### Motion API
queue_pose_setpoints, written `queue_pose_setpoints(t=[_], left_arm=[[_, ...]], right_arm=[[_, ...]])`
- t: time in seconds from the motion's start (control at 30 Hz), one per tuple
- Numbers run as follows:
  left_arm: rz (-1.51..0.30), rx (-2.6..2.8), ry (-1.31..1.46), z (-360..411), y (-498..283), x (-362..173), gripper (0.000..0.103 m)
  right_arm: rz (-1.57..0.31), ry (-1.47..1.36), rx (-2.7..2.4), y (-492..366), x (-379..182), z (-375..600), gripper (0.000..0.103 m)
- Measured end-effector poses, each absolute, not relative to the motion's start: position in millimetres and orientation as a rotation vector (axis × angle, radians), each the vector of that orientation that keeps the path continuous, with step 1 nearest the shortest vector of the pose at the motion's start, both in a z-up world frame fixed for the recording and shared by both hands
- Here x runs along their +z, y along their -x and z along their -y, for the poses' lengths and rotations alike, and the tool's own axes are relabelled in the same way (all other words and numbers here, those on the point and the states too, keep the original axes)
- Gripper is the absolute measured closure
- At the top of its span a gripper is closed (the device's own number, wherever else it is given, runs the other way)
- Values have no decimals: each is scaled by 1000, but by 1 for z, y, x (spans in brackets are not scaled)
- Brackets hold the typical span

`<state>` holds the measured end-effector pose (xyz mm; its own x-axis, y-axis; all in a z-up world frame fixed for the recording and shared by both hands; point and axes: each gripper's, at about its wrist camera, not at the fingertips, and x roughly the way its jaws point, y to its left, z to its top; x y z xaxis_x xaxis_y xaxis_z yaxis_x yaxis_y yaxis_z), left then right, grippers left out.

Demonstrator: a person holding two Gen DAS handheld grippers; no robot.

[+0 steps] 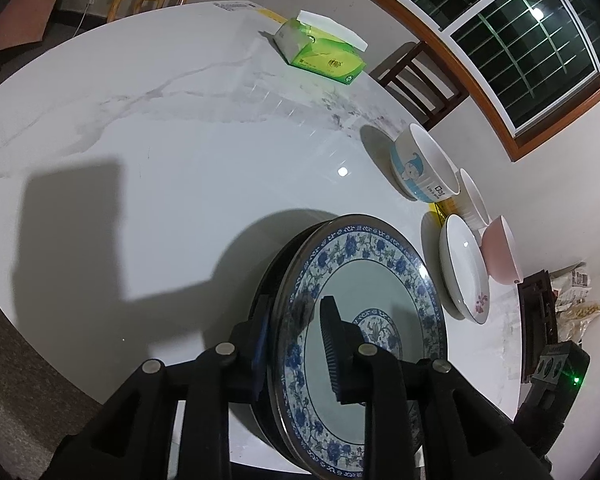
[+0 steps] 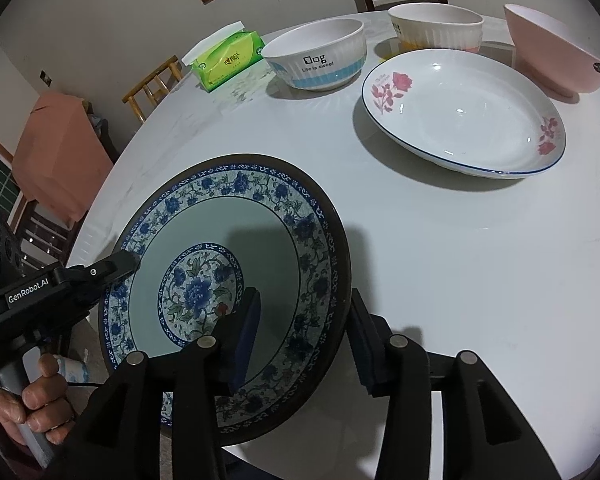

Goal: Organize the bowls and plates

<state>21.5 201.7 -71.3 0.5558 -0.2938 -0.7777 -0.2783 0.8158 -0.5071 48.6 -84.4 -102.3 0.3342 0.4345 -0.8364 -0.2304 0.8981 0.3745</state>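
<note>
Looking along the left tongs (image 1: 296,344), the blue plate (image 1: 364,280) sits right in front, near the close edge of the table (image 1: 160,180). Its rim runs between the two fingers: one finger is over the plate's inside, the other is outside and partly hidden behind the rim. I cannot tell if the pads press on it. The flower plate (image 1: 464,268) lies off to the right, with the bowls (image 1: 424,168) just past it.

Looking along the right tongs (image 2: 300,328), the same blue plate (image 2: 228,280) is in front and a bit to the left. Its right rim passes between the fingers, but there is a gap on each side, so these tongs are let go. The left tongs (image 2: 120,264) reach the plate's left rim. The flower plate (image 2: 460,116) lies farther off to the right, well apart, so the right hand looks nearer to it.
</note>
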Motion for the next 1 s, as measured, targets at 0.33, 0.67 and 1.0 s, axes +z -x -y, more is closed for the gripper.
queue_pose_setpoints(t=[0.33, 0.67, 1.0], left_arm=[[-961, 37, 560, -200, -21, -53, 68], [-956, 73, 490, -179, -19, -52, 68], [-951, 21, 426, -143, -17, -51, 66]], right_arm=[[-1159, -232, 449, -48, -102, 85, 59], [-1152, -226, 447, -48, -102, 85, 59], [-1124, -213, 459, -41, -99, 87, 59]])
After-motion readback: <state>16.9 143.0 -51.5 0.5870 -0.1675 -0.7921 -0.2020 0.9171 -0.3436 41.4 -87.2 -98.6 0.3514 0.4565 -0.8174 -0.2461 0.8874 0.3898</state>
